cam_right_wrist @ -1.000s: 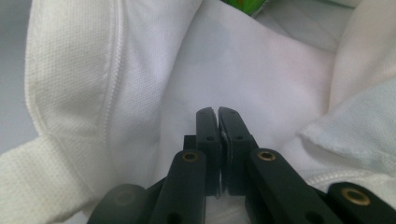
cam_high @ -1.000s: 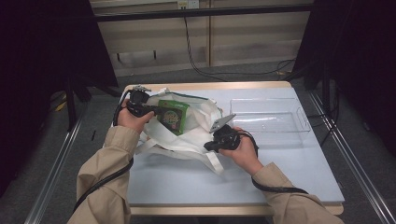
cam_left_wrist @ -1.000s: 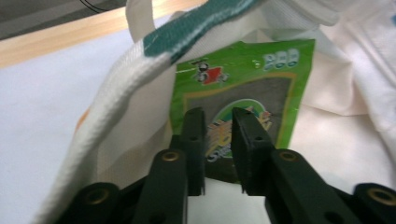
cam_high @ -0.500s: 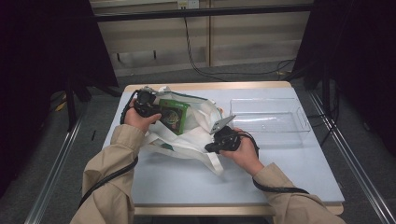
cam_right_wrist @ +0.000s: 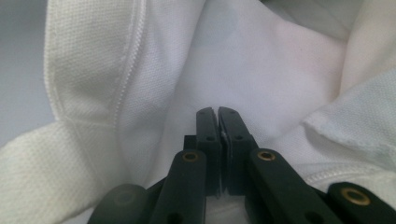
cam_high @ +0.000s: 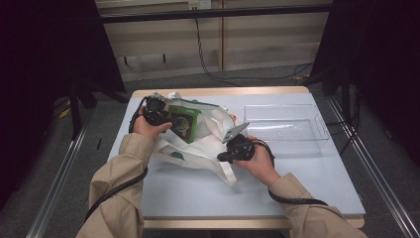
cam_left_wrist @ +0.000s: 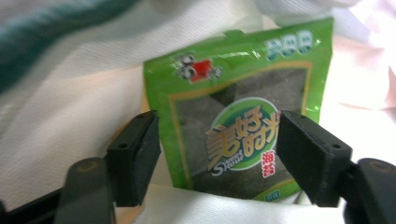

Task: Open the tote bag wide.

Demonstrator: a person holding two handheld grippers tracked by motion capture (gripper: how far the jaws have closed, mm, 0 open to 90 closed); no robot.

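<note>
A green snack packet (cam_left_wrist: 243, 107) stands partly inside a white cloth bag (cam_high: 208, 136) on the table. My left gripper (cam_left_wrist: 217, 135) is at the bag's left side (cam_high: 166, 119). Its jaws have just been opening and now stand apart on either side of the packet (cam_high: 184, 124) without pressing on it. The bag's cloth (cam_left_wrist: 70, 107) covers the packet's lower edge. My right gripper (cam_right_wrist: 217, 112) has its jaws pressed together on a fold of the bag (cam_right_wrist: 261, 60) at the bag's near right edge (cam_high: 223, 154).
A clear plastic tray (cam_high: 322, 131) stands at the back right of the pale blue table (cam_high: 297, 183). The bag's straps trail toward the front of the table. Dark curtains and metal rails flank the table.
The left jaws have opened and let go of the green packet, which now rests in the bag. The right hand has kept still.
</note>
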